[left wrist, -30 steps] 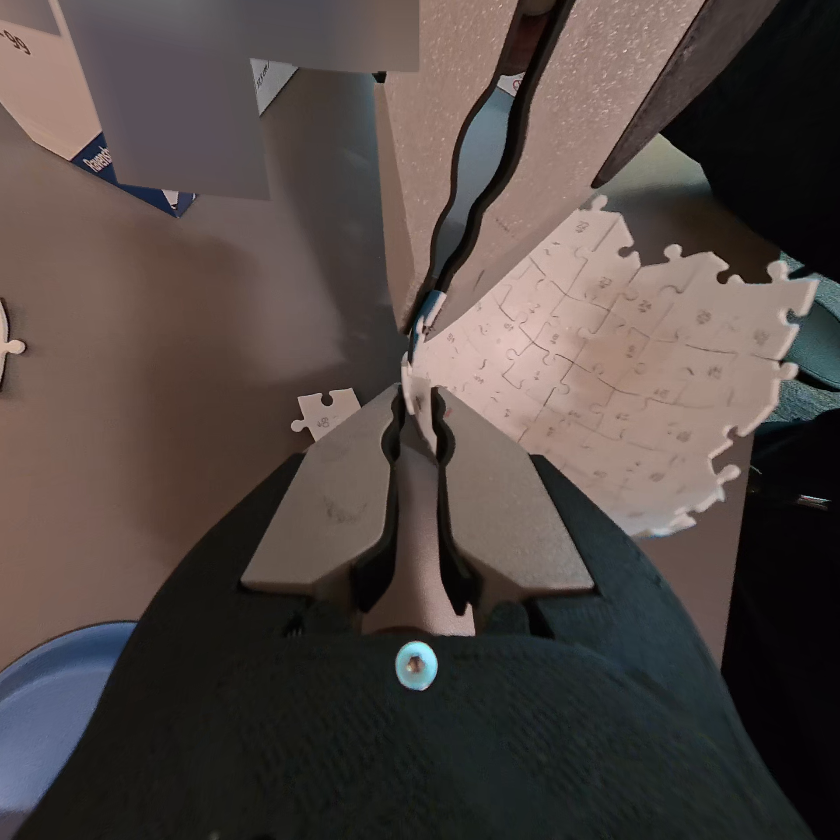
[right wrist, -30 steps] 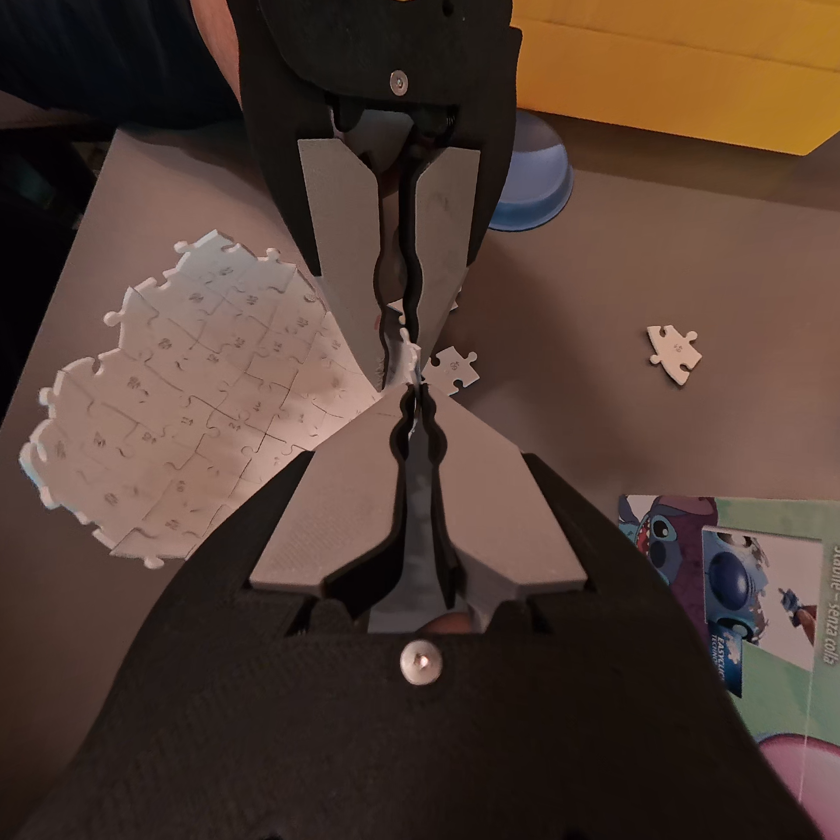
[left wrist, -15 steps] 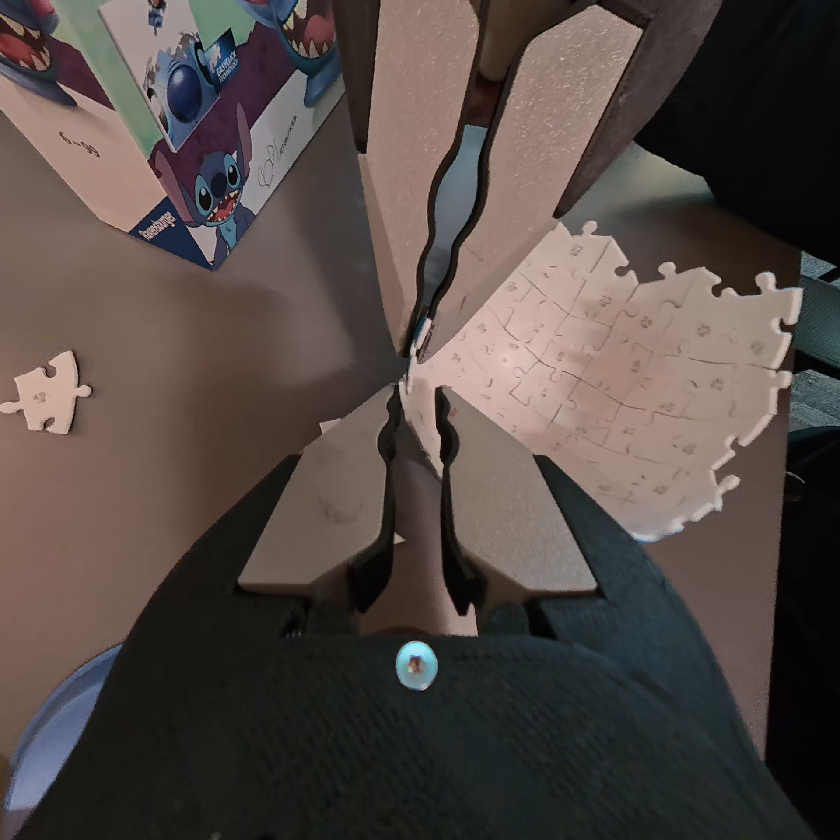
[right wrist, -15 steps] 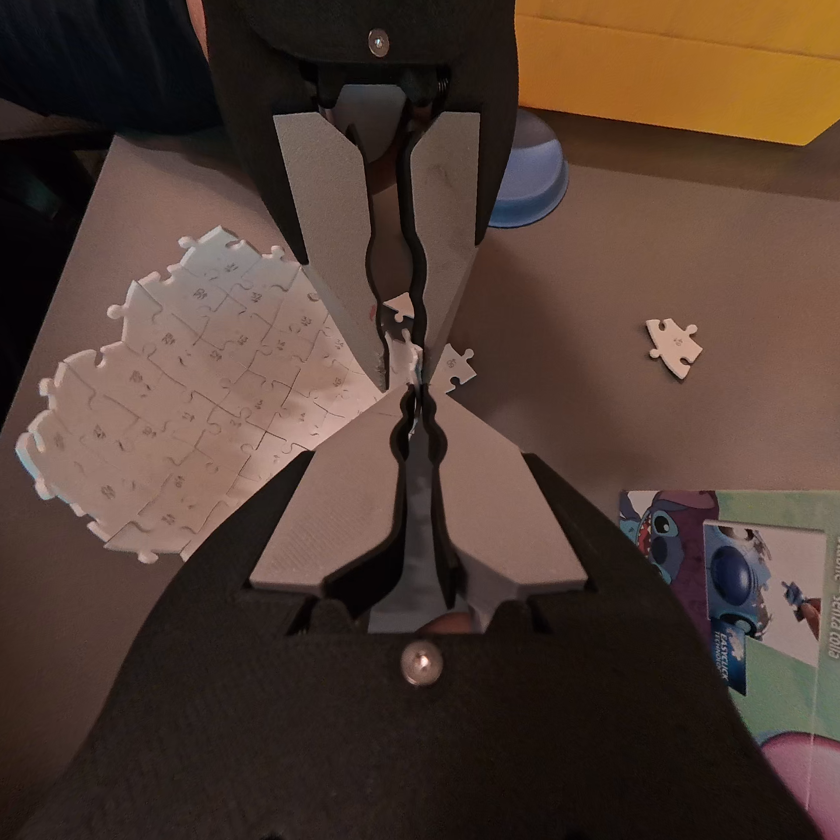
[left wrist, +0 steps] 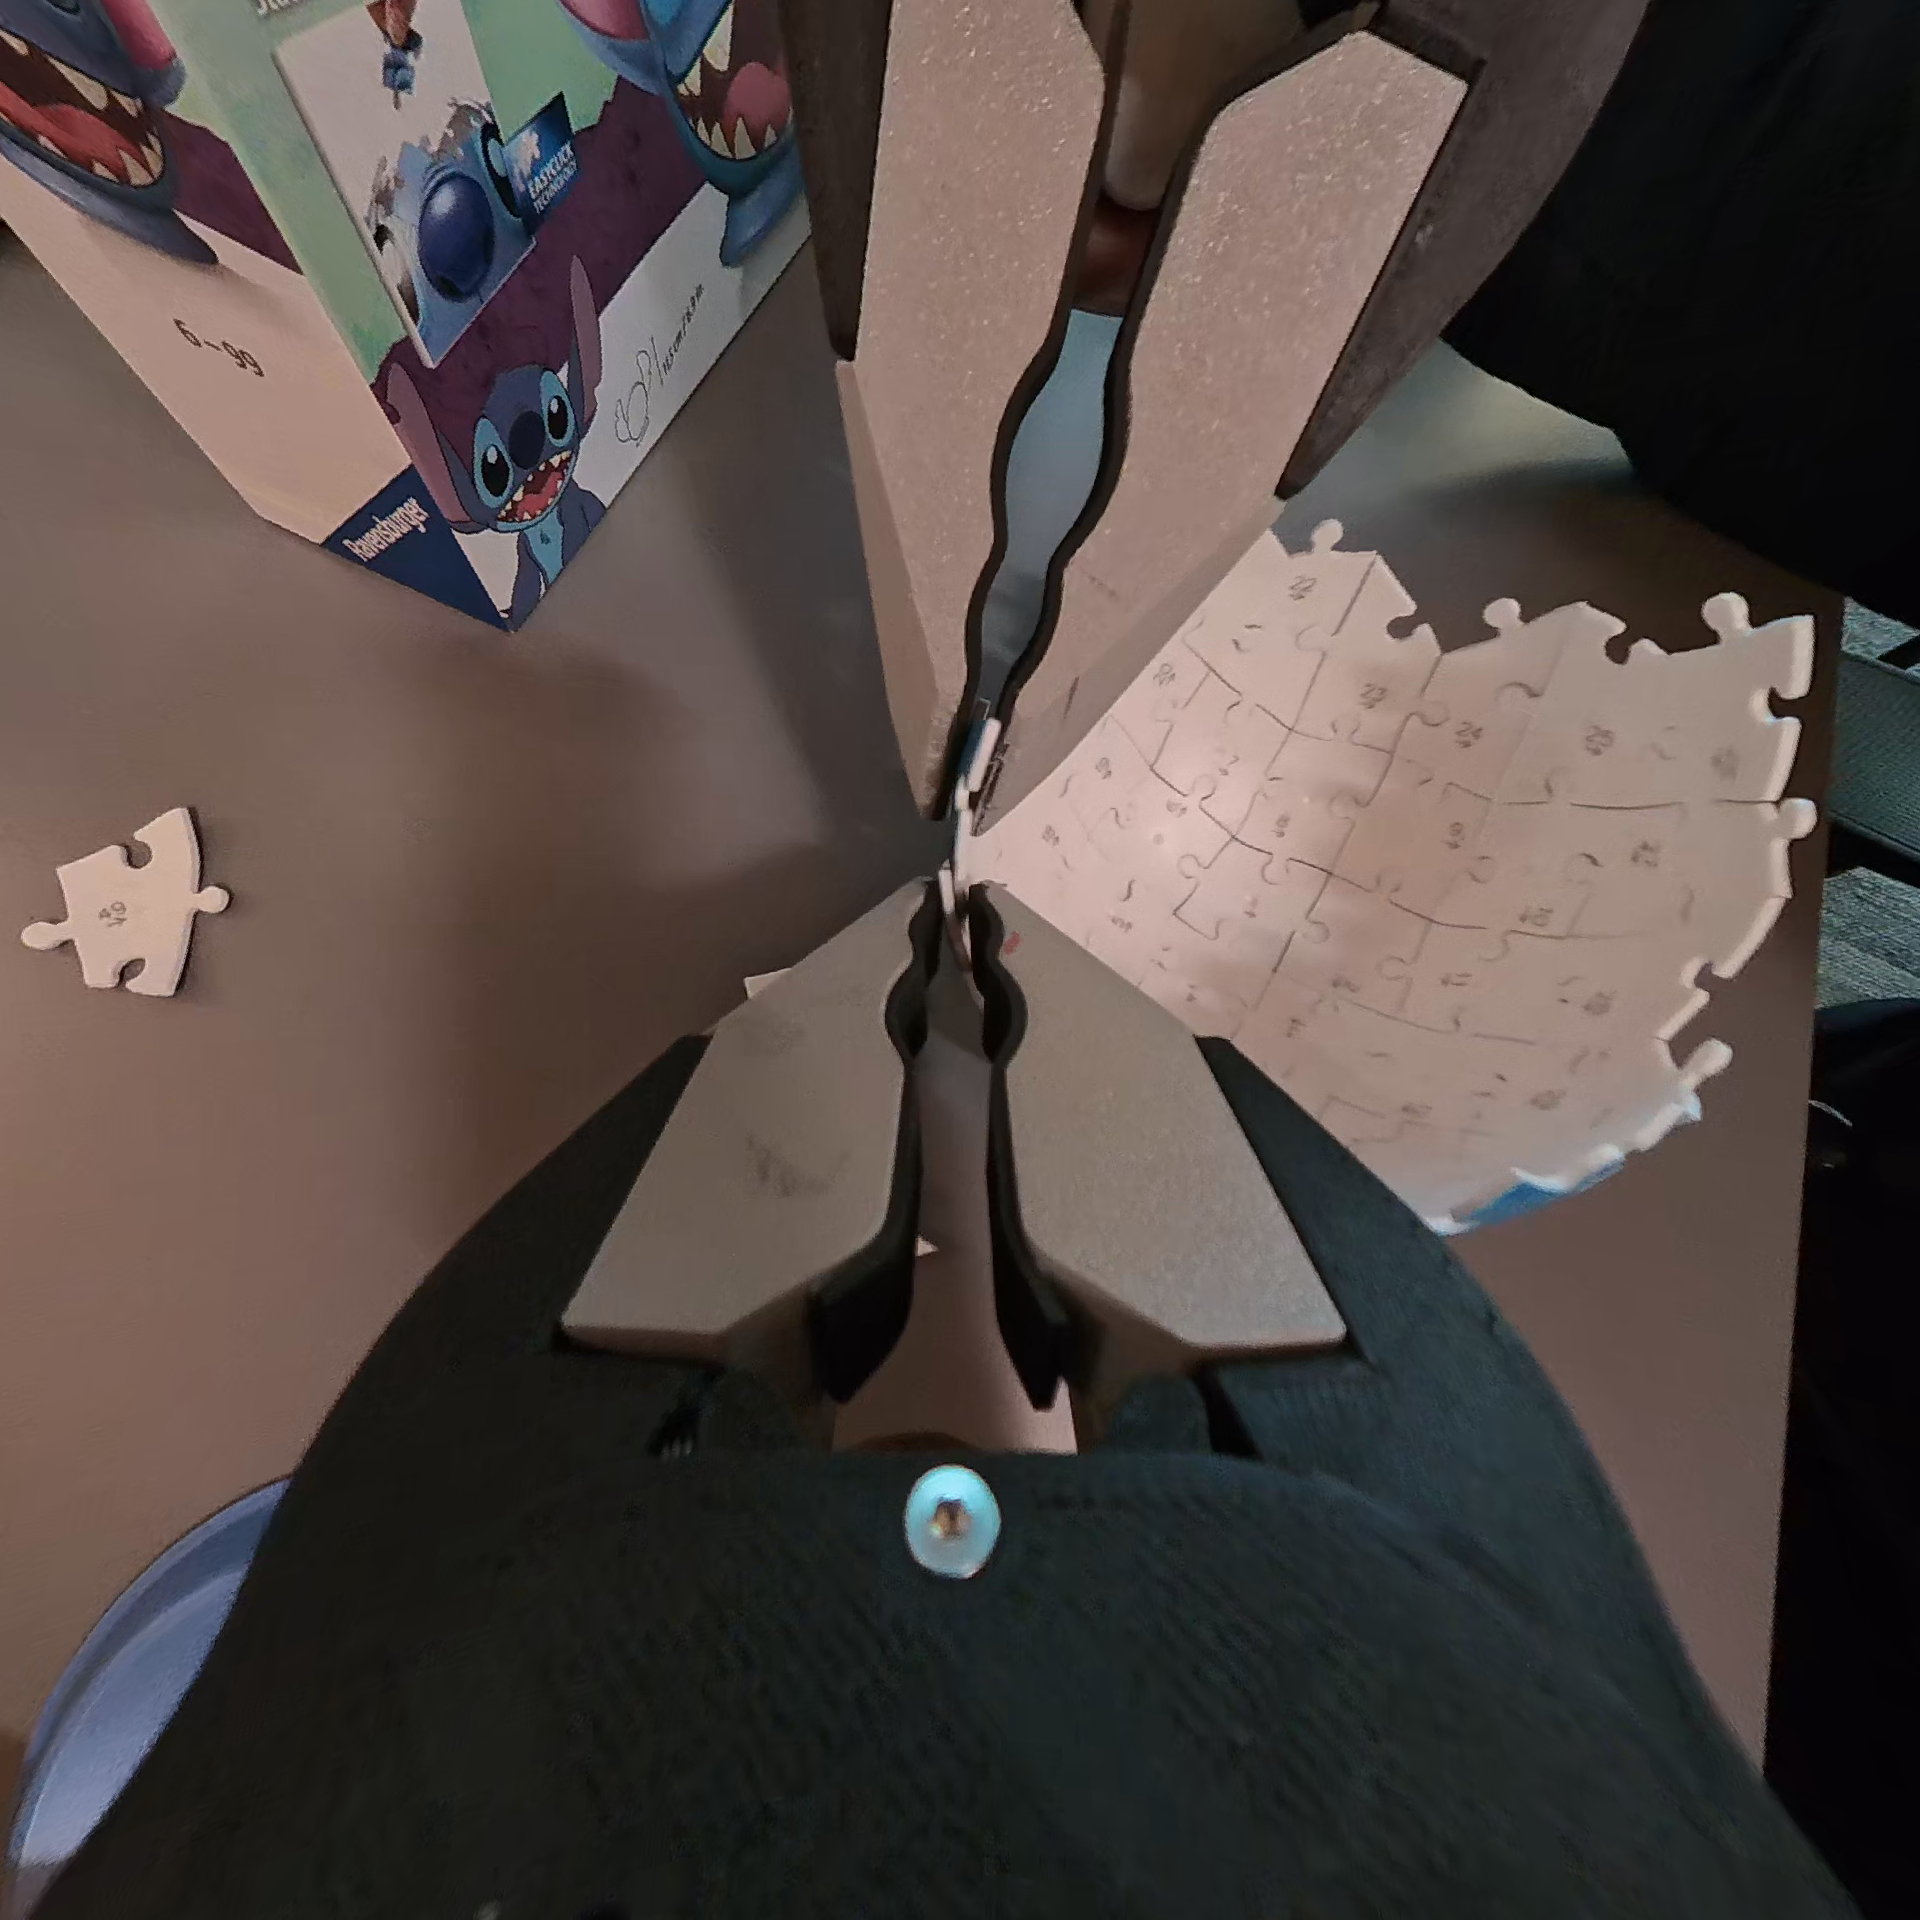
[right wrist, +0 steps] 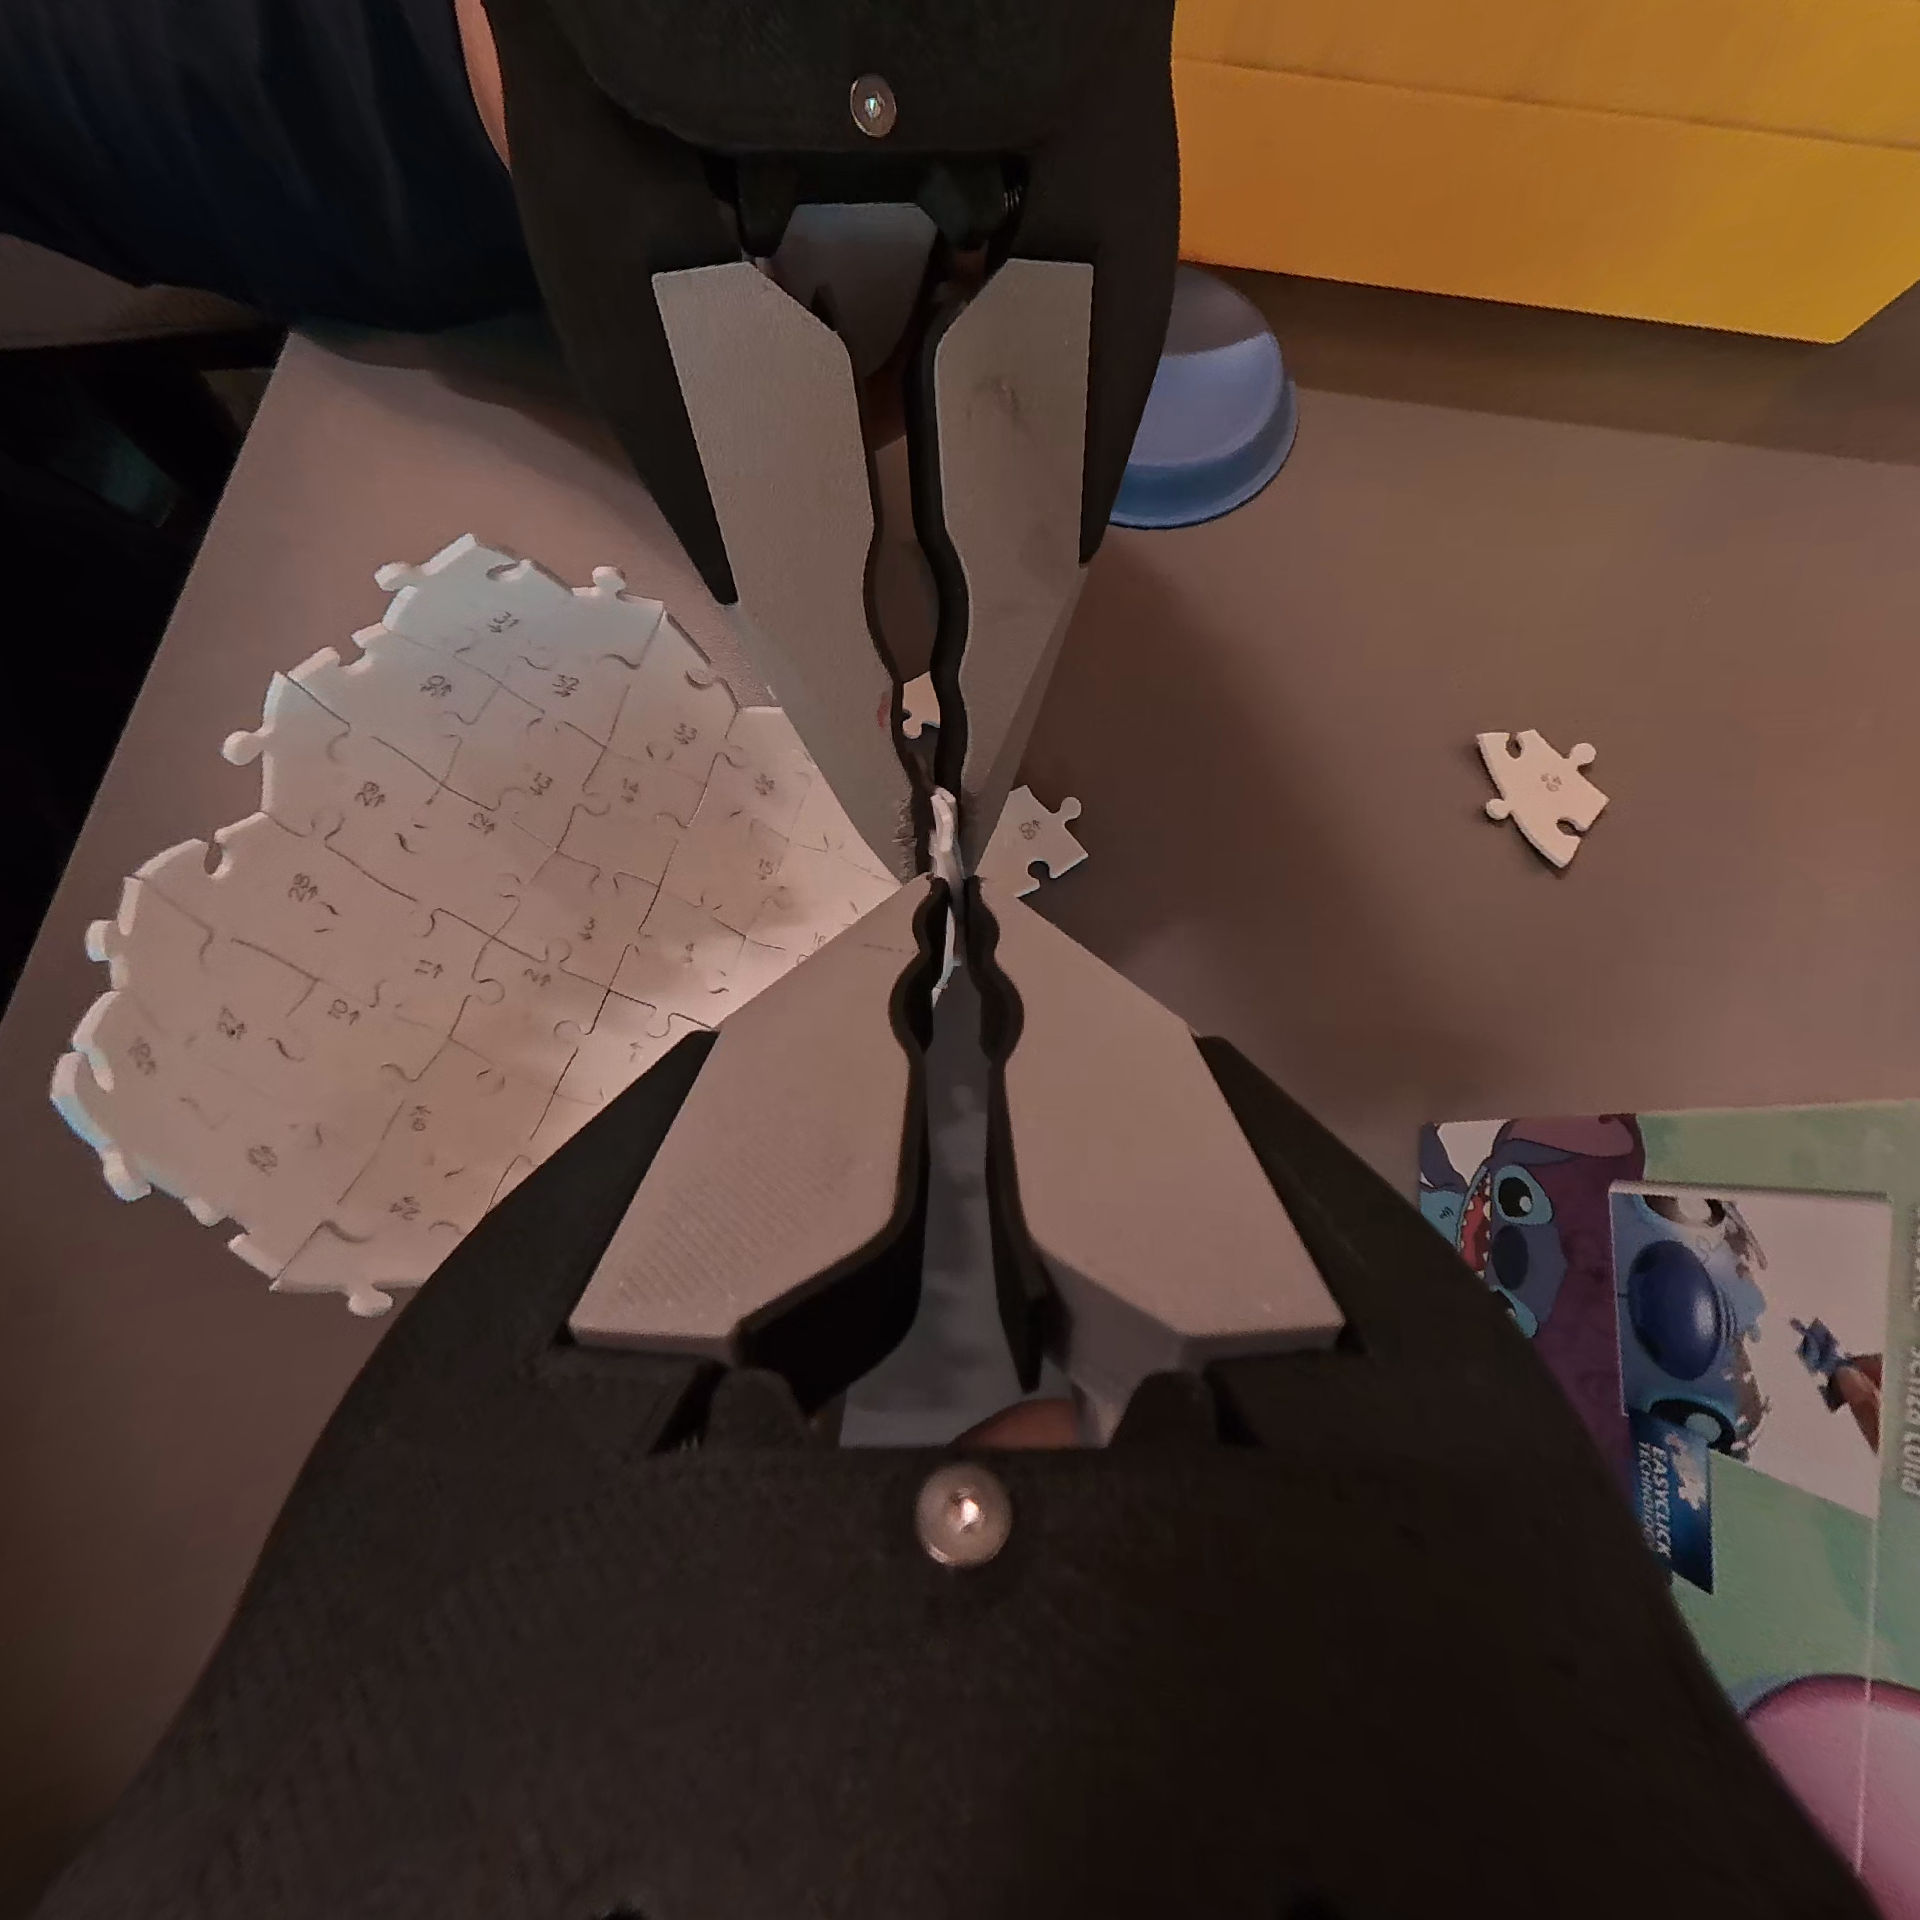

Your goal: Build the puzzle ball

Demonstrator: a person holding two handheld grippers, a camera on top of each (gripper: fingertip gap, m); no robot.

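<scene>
1. Left gripper (left wrist: pixel 954 906), grey fingers in a black body: tips pressed together on the near edge of the curved white shell of joined puzzle pieces (left wrist: pixel 1455 852); shell fans out to the right of those tips, numbered backs up, held tilted above the grey table (left wrist: pixel 520 779).
2. Right gripper (right wrist: pixel 948 896): tips likewise clamped on the same shell (right wrist: pixel 416 935) from the opposite side, shell spreading to the left of them.
3. Tips of both grippers nearly meeting nose to nose; which puzzle piece of the edge each one pinches, impossible to tell.
4. Just beyond the right tips, on the table: a loose white puzzle piece (right wrist: pixel 1034 836), partly hidden.
5. Farther right of them: a second loose white piece (right wrist: pixel 1543 795), well apart.
6. Right and near: printed cardboard puzzle box (right wrist: pixel 1714 1351).
7. Behind the left gripper: round blue bowl (right wrist: pixel 1216 416).
</scene>
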